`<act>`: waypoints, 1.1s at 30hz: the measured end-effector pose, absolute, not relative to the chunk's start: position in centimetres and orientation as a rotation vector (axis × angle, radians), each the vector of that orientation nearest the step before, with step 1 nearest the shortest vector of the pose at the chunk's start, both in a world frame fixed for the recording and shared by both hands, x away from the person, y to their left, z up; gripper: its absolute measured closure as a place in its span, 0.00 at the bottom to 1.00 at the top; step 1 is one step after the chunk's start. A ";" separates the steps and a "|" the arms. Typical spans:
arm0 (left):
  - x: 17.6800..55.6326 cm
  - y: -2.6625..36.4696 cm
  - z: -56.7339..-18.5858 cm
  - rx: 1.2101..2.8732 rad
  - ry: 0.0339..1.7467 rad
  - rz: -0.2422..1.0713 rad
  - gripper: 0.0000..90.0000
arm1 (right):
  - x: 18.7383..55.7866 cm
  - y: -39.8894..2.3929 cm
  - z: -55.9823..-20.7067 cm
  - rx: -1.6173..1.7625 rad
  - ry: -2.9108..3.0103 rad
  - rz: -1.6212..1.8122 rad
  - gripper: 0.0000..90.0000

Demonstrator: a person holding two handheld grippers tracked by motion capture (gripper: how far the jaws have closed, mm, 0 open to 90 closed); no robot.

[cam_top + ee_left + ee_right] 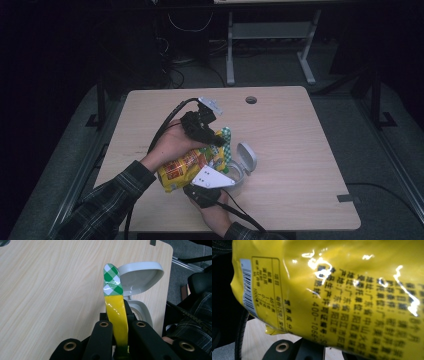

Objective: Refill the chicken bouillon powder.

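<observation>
Left gripper point(216, 140) at about 10 o'clock of the bench point(300, 150) centre, clenched on the snack bag point(187, 167): in the left gripper view the jaws pinch the bag's sealed top strip point(113, 302), yellow with a green-white check tip, standing up between them. Bag hangs or lies tilted just left of centre, yellow and glossy, touching the person's left hand point(172, 145).

Next over, right gripper point(202, 192) at 6 o'clock of the bag, grey plate on top, jaws grasping the bag's lower edge by my reading; the right gripper view has the printed back panel point(342, 295) right up against the camera and the pads hidden behind it, so the hold is a judgement.

Right of the bag, small grey bin point(240, 170) with flip lid point(140, 277) open, just beside the bag, at 3 o'clock of it.

Step in hand: bag gripped at both ends, likely about to be torn open or tipped into the bin. Next move needs a firm pinch on the seal, opposing pull, and the mouth kept over the bin opening.
</observation>
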State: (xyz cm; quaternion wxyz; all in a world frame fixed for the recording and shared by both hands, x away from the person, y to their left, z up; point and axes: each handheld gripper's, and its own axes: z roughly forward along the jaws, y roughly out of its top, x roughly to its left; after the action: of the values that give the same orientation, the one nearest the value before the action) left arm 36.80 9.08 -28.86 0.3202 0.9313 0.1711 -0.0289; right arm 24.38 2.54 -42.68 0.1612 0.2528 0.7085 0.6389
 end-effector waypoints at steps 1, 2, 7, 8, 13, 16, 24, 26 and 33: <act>36.8 9.1 -28.9 2.444 0.451 -0.077 1.00 | 24.4 2.5 -42.7 0.723 2.024 1.823 1.00; 36.8 9.1 -28.9 2.444 0.451 -0.077 1.00 | 24.4 2.5 -42.7 0.725 2.025 1.822 1.00; 36.7 9.1 -28.9 2.444 0.453 -0.076 1.00 | 24.4 2.5 -42.7 0.719 2.025 1.822 1.00; 36.7 9.1 -28.9 2.444 0.453 -0.076 1.00 | 24.4 2.5 -42.7 0.718 2.025 1.822 1.00; 36.8 9.1 -28.9 2.448 0.451 -0.076 1.00 | 24.4 2.5 -42.7 0.719 2.026 1.822 1.00; 36.8 9.1 -28.9 2.448 0.450 -0.077 1.00 | 24.4 2.5 -42.7 0.720 2.026 1.822 1.00; 36.8 9.1 -28.9 2.448 0.451 -0.078 1.00 | 24.3 2.5 -42.7 0.720 2.026 1.823 1.00; 36.8 9.1 -28.9 2.449 0.448 -0.076 1.00 | 24.3 2.5 -42.7 0.721 2.026 1.822 1.00; 36.8 9.0 -28.9 2.449 0.450 -0.080 1.00 | 24.3 2.5 -42.7 0.721 2.026 1.823 1.00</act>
State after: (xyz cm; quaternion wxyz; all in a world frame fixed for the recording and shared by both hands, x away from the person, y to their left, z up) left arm 36.77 9.02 -28.91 0.3196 0.9315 0.1711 -0.0303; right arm 24.35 2.49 -42.71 0.1605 0.2524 0.7092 0.6384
